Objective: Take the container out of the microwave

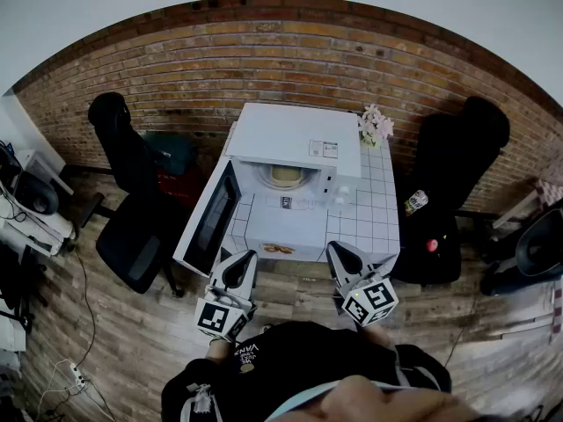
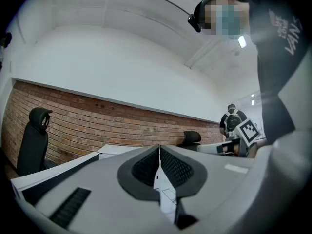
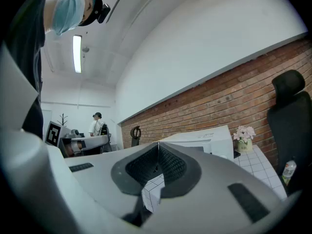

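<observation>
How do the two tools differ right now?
The left tool sits by the open microwave door; the right tool sits before the right half of the table. The left tool's cube bears a different marker than the right tool's. Both are shut, empty and short of the table.

The person's black shirt point(image 2: 285, 38) bears the white word "VANS". The stickers point(image 1: 323, 149) on the microwave point(image 1: 281, 134) are too small to read.

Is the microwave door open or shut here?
Open: the door stands out to the left, and the container shows inside the microwave.
</observation>
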`<move>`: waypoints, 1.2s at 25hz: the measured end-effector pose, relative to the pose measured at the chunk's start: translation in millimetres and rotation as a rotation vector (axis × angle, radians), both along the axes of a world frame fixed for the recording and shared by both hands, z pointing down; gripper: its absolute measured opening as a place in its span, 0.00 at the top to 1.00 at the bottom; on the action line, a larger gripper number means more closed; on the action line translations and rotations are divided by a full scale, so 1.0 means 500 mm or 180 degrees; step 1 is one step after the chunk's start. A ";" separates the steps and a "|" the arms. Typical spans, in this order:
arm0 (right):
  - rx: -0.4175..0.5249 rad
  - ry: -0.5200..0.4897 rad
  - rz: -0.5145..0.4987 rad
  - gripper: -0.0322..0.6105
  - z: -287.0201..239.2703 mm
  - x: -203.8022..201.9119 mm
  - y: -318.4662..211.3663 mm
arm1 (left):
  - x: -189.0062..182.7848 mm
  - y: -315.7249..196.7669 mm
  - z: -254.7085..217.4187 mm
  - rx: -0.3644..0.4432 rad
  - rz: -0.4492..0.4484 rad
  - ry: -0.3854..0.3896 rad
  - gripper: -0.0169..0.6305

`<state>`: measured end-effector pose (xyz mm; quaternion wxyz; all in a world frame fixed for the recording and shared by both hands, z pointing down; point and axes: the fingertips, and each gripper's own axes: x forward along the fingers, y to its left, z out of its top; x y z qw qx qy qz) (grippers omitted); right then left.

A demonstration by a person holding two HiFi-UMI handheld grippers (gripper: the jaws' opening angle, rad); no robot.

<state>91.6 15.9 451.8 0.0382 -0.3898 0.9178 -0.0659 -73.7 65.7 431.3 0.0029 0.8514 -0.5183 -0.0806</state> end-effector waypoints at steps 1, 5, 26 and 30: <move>-0.0002 -0.0012 -0.0018 0.94 -0.001 0.001 0.002 | 0.003 0.002 0.004 -0.0005 -0.0013 -0.0030 0.95; -0.0002 -0.0074 -0.0071 0.94 -0.001 0.013 0.003 | 0.016 0.007 0.013 -0.0005 -0.0070 -0.0085 0.95; -0.0194 -0.0130 -0.0473 0.94 0.045 0.087 -0.039 | 0.100 0.019 0.072 -0.0197 -0.0547 -0.0169 0.95; -0.0219 -0.0154 -0.0445 0.94 0.049 0.074 -0.058 | 0.088 0.000 0.070 -0.0213 -0.0554 -0.0103 0.95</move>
